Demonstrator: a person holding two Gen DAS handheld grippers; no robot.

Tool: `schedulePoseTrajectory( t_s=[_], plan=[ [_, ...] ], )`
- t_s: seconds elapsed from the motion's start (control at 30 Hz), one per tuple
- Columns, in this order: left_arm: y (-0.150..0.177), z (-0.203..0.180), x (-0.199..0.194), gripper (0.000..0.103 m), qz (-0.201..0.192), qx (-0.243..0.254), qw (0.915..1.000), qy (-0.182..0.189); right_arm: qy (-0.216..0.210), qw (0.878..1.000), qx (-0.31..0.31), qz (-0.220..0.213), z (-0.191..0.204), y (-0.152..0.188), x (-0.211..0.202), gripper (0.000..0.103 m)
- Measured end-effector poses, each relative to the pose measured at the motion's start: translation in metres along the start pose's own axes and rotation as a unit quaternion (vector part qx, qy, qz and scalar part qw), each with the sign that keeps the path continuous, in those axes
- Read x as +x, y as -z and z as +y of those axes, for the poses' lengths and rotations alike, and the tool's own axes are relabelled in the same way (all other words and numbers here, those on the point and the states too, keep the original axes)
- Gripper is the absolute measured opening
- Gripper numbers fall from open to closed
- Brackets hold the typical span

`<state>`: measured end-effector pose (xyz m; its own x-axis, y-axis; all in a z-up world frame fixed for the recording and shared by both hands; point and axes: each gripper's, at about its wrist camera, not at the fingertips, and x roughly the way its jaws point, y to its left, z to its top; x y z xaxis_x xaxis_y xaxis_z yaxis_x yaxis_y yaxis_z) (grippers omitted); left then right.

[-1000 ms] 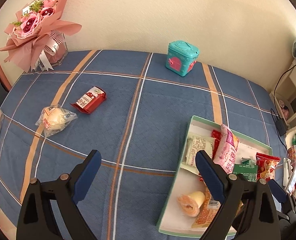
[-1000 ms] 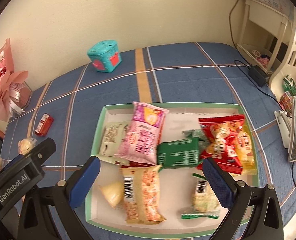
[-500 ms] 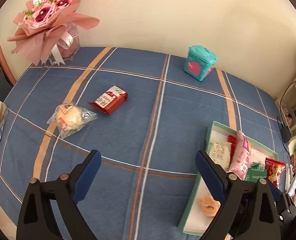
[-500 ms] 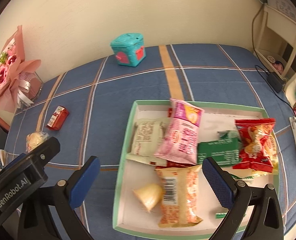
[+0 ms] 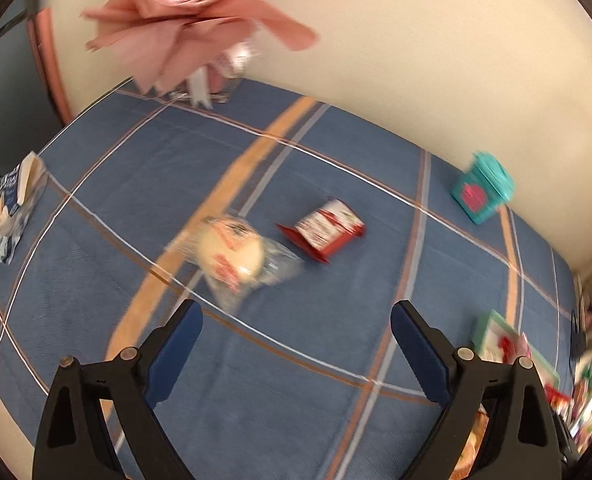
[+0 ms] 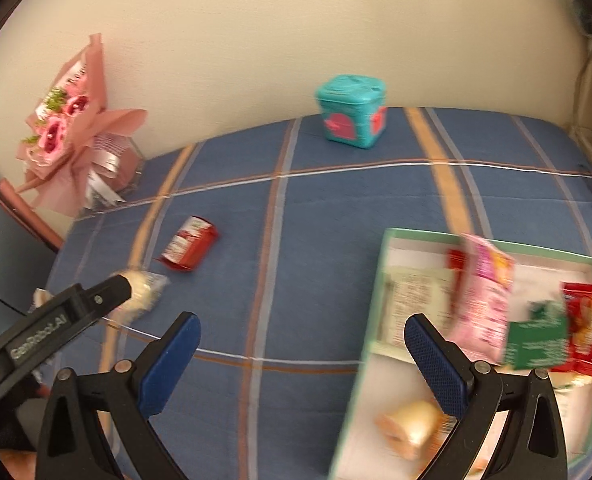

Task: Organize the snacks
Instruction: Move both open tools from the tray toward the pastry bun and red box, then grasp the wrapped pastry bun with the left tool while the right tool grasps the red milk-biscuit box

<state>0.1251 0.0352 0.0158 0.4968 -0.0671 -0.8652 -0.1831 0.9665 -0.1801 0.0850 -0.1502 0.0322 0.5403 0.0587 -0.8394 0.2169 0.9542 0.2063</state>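
A pink flower bouquet [image 6: 70, 136] is leaning against the cream wall [image 6: 256, 32] at ten o'clock of the desk. A teal box with pink hearts [image 6: 352, 112] is sitting at twelve o'clock on the blue plaid cloth [image 6: 328, 216] that is covering the desk.

cloth [image 5: 336, 400]: I see matt woven fabric
bun [image 5: 232, 252]: glossy clear plastic wrap
red pack [image 6: 188, 244]: shiny foil
pads [image 6: 436, 364]: matt, dimpled blue rubber
tray [image 6: 376, 280]: smooth card
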Motion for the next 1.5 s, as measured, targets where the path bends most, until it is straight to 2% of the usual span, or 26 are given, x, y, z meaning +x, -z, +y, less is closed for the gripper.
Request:
schedulePoseTrajectory(
  t_s=[0.17, 0.27, 0.53, 0.7, 0.93, 1.03, 1.1, 1.13, 1.2, 1.27, 1.5],
  plan=[
    [-0.014, 0.031, 0.022, 0.095, 0.009, -0.045, 0.9990, 0.002, -0.032, 0.999, 0.005, 0.007, 0.020, -0.019, 0.028, 0.103],
    [-0.019, 0.037, 0.039, 0.095, 0.020, -0.038, 0.9991, 0.001, -0.052, 0.998, 0.015, 0.027, 0.031, -0.033, 0.054, 0.103],
    [-0.031, 0.041, 0.075, 0.094, 0.034, -0.015, 0.9993, -0.008, -0.054, 0.996, -0.023, 0.061, 0.080, -0.064, 0.117, 0.102],
    [-0.032, 0.050, 0.097, 0.094, 0.045, -0.025, 0.9987, -0.002, -0.057, 0.994, -0.036, 0.083, 0.103, -0.072, 0.146, 0.100],
    [-0.037, 0.050, 0.105, 0.092, 0.036, -0.001, 0.9994, -0.002, -0.030, 0.992, -0.054, 0.109, 0.119, -0.073, 0.174, 0.088],
    [-0.038, 0.047, 0.106, 0.089, 0.033, 0.014, 0.9993, 0.001, -0.024, 0.991, -0.053, 0.123, 0.121, -0.072, 0.184, 0.076],
    [-0.038, 0.048, 0.106, 0.079, 0.036, 0.015, 0.9992, 0.011, -0.024, 0.990, -0.052, 0.130, 0.121, -0.071, 0.187, 0.070],
    [-0.038, 0.049, 0.107, 0.076, 0.038, 0.011, 0.9991, 0.014, -0.020, 0.989, -0.053, 0.134, 0.119, -0.070, 0.188, 0.063],
    [-0.039, 0.048, 0.107, 0.072, 0.038, 0.013, 0.9991, 0.015, -0.028, 0.989, -0.045, 0.135, 0.114, -0.070, 0.187, 0.061],
    [-0.040, 0.047, 0.104, 0.065, 0.034, 0.021, 0.9990, 0.018, -0.033, 0.989, -0.038, 0.137, 0.106, -0.069, 0.184, 0.056],
    [-0.027, 0.042, 0.094, 0.057, 0.043, 0.021, 0.9983, 0.034, -0.028, 0.989, -0.025, 0.146, 0.076, -0.057, 0.161, 0.049]
  ],
)
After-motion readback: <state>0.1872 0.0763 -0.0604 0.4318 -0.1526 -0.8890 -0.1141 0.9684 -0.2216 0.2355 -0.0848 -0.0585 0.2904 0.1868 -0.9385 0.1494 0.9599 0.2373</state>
